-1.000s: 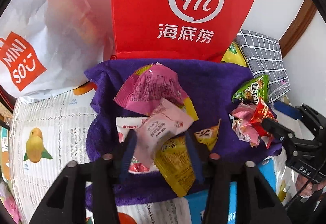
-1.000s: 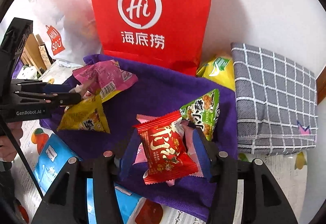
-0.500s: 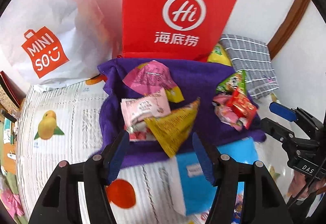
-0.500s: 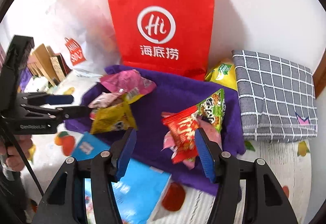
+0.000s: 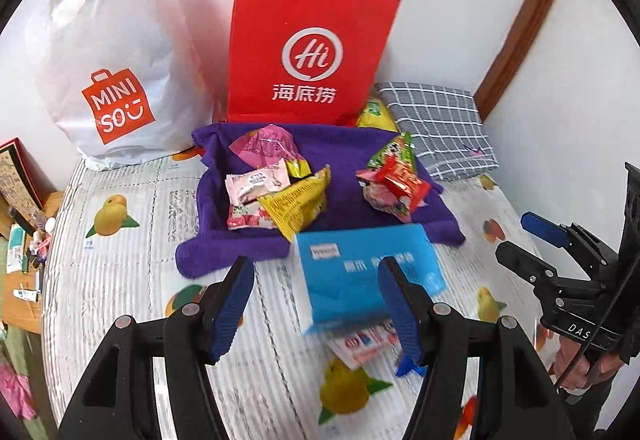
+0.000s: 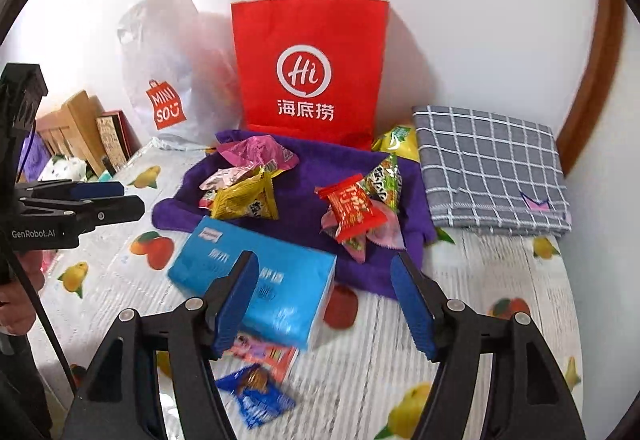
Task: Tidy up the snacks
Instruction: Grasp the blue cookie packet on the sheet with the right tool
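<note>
Snack packets lie in two heaps on a purple cloth (image 5: 344, 168) (image 6: 304, 208). The left heap has a yellow packet (image 5: 298, 206) (image 6: 246, 200), a pale pink packet (image 5: 256, 182) and a magenta packet (image 5: 266, 146) (image 6: 258, 152). The right heap has a red packet (image 5: 400, 178) (image 6: 352, 206) and a green packet (image 5: 394, 152) (image 6: 386, 178). My left gripper (image 5: 314, 304) is open and empty, held back above the bed. My right gripper (image 6: 324, 300) is open and empty too. A blue packet (image 6: 256, 396) and a pink one (image 6: 266, 352) lie near me.
A blue tissue box (image 5: 368, 272) (image 6: 256, 280) lies at the cloth's near edge. A red paper bag (image 5: 308, 52) (image 6: 308, 68) and a white Miniso bag (image 5: 108, 80) stand at the wall. A grey checked cloth (image 6: 488, 168) lies right. The fruit-print bedsheet (image 5: 120, 240) covers the bed.
Both grippers have let go of their packets and pulled back from the purple cloth. The pale pink and yellow packets and the red packet now lie on the cloth.
</note>
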Demonstrator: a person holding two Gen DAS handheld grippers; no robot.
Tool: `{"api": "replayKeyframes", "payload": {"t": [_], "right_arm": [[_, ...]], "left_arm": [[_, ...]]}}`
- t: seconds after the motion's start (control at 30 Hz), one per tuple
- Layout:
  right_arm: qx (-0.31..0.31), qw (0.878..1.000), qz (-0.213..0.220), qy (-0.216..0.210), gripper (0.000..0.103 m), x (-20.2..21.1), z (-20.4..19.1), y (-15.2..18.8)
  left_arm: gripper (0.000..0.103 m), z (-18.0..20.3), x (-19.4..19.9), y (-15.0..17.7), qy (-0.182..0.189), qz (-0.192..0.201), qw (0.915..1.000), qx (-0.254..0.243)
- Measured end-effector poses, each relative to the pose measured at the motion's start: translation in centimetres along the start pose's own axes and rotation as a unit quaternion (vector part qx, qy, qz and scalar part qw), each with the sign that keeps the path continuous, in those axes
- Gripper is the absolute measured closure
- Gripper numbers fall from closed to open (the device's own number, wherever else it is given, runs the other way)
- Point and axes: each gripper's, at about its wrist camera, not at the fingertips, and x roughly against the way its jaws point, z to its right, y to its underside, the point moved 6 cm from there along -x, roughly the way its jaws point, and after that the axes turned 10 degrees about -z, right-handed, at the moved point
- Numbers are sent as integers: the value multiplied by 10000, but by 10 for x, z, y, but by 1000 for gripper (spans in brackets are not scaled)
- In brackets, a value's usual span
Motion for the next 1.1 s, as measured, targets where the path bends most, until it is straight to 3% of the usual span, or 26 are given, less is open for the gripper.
{"api": "replayKeyframes", "payload": {"t": [0.33,0.67,1.1], "right_arm": [[-322,9994,-142,-53,33,7,-7,50],[-537,9975,-423,-180,33,-26,-14,95],[394,9956,-841,-119,33,-80,-45,131]], "left_arm": [[41,12,15,36,61,69,9999,-110],[41,9,4,58,152,-85,9998,-63],[41,12,-19,64,247,-257,9993,-134]]}}
